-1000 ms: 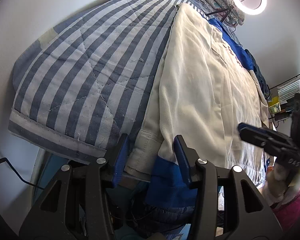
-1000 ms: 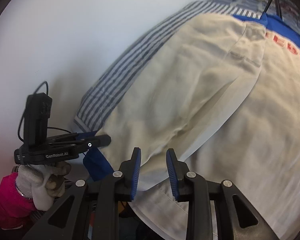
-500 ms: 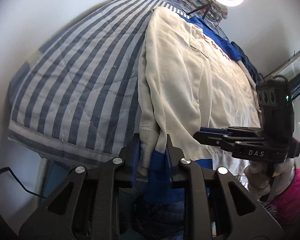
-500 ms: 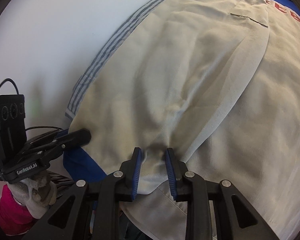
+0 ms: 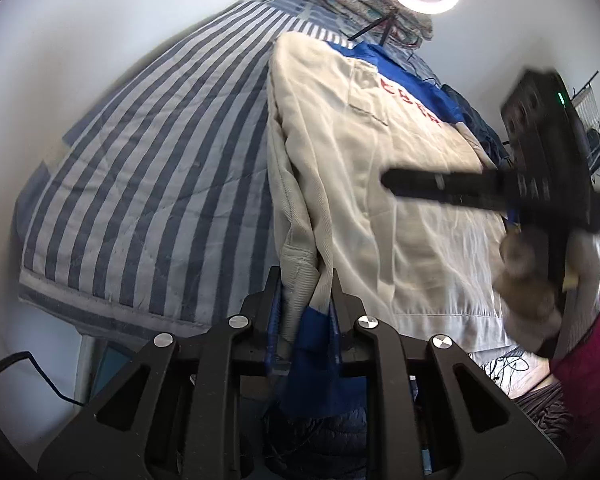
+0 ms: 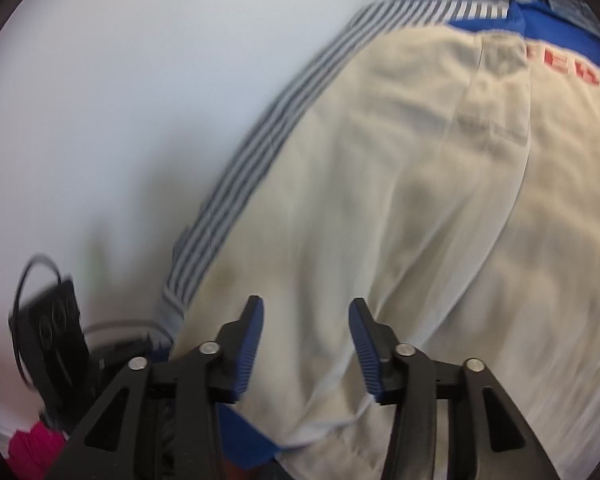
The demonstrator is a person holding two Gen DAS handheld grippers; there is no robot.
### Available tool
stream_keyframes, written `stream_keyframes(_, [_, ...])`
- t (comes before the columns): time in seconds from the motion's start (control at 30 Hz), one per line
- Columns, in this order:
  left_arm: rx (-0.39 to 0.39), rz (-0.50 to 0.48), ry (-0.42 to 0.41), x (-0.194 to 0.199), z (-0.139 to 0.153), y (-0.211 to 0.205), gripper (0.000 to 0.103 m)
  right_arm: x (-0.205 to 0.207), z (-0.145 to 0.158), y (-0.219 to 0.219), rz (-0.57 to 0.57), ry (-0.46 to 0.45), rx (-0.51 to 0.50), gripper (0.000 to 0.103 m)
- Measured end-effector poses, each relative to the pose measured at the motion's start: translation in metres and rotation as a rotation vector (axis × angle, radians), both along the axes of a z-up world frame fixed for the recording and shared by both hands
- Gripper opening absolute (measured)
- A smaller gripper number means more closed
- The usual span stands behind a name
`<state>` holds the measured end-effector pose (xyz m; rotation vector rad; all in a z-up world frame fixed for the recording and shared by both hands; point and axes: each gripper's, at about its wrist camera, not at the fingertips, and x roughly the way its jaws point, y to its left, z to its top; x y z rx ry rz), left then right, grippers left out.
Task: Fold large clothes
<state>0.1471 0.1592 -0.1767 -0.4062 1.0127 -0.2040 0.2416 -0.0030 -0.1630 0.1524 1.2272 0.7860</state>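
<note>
Step in hand: folding the left sleeve side of the jacket inward. The jacket lies flat on the striped quilt, cream body up, blue yoke and red lettering at the far end, hem toward you.

Your left gripper is clamped on the cuff: cream ribbing and a blue patch bunch between the pads, jaws closing the last bit. The sleeve edge is lifted off the quilt and stands as a ridge running up from the cuff.

Your right gripper is letting go: jaws opening, pads clear of the cloth, nothing pinched, jacket only lying below the gap. In the left view it sits blurred over the jacket's right half, gloved hand behind it.

Pose: both grippers pitch steeply down at the near hem, left at the jacket's left edge, right toward the middle.

Next, in my read: carry the cuff across the body toward the centre line and lay the sleeve flat. Keep the grip tight; the ribbing is thick and may slip. The right should either pin the fold line or stay clear of the sleeve's path.
</note>
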Motion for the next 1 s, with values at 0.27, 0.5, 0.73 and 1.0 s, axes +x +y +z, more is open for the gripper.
stream_keyframes(0.27, [0.032, -0.051, -0.033, 0.002, 0.011, -0.018, 0.017, 0.064, 0.012, 0.066, -0.024, -0.057, -0.082, 0.065])
stream_keyframes(0.5, [0.055, -0.078, -0.039, 0.005, 0.015, -0.035, 0.017, 0.095, -0.017, 0.102, -0.064, -0.07, -0.258, 0.054])
stream_keyframes(0.73, [0.122, -0.137, -0.06, 0.007, 0.021, -0.069, 0.017, 0.097, -0.03, 0.087, -0.055, -0.058, -0.248, 0.003])
stream_keyframes(1.0, [0.185, -0.231, -0.103, 0.006, 0.036, -0.116, 0.017, 0.094, -0.011, 0.008, -0.125, -0.048, -0.014, 0.002])
